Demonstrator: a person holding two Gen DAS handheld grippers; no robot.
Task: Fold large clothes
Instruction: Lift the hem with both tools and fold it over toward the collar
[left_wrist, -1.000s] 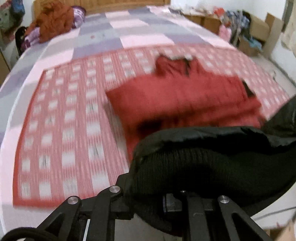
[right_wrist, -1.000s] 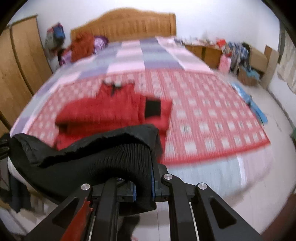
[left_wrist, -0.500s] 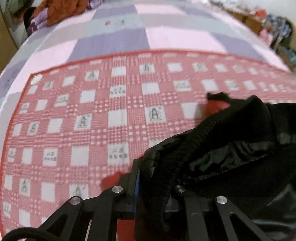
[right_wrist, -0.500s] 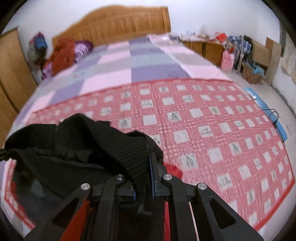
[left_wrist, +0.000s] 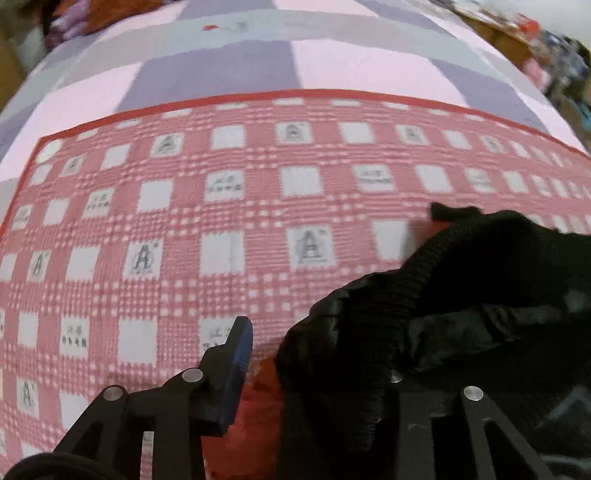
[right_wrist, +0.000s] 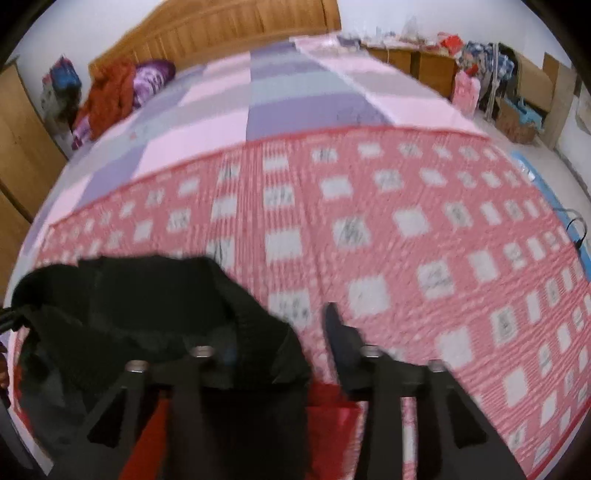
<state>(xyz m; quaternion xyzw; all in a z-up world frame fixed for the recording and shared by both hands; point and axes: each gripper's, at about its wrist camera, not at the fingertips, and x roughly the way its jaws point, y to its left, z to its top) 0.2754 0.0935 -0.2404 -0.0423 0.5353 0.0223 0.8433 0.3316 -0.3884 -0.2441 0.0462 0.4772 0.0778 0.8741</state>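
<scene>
Black ribbed jacket lies on the red garment, draped over one finger of my wide-apart left fingers and right fingers, on the red checked blanket.

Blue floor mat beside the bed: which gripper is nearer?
Right. The right gripper is beside the black ribbed jacket, toward the blue floor mat; the left gripper is beyond the jacket.

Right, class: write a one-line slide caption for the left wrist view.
Left gripper open beside the black jacket on the red checked blanket.
</scene>
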